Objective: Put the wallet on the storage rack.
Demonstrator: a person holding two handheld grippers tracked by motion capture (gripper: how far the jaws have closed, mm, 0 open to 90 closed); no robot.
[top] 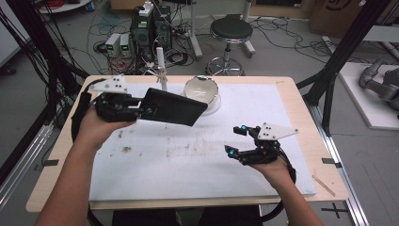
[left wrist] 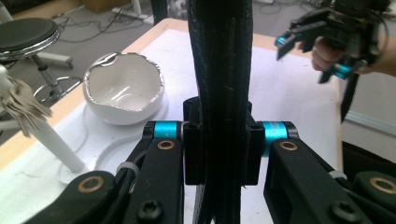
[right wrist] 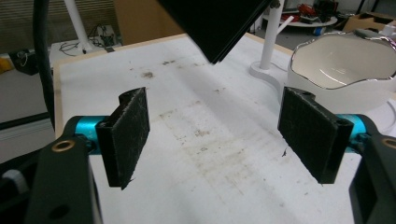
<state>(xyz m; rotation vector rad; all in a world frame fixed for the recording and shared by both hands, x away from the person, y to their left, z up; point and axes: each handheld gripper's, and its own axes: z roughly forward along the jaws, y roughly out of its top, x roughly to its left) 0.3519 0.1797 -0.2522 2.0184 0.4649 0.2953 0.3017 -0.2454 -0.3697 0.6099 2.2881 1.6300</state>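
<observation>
The left tongs [top: 149, 111] pinch a flat black pad [top: 175, 107] by its edge, up in the air at ten o'clock. It looks stiff and light. The right tongs [top: 237, 140] are wide open, holding nothing.

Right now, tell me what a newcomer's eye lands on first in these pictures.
First, the flat black wallet held above the table's far left, clamped at its near edge in the left gripper, with its far corner over the white bowl. That bowl, with a wavy silver rim, stands at the far middle of the stained white mat. The right gripper is open and holds nothing, above the mat's right side.
</observation>
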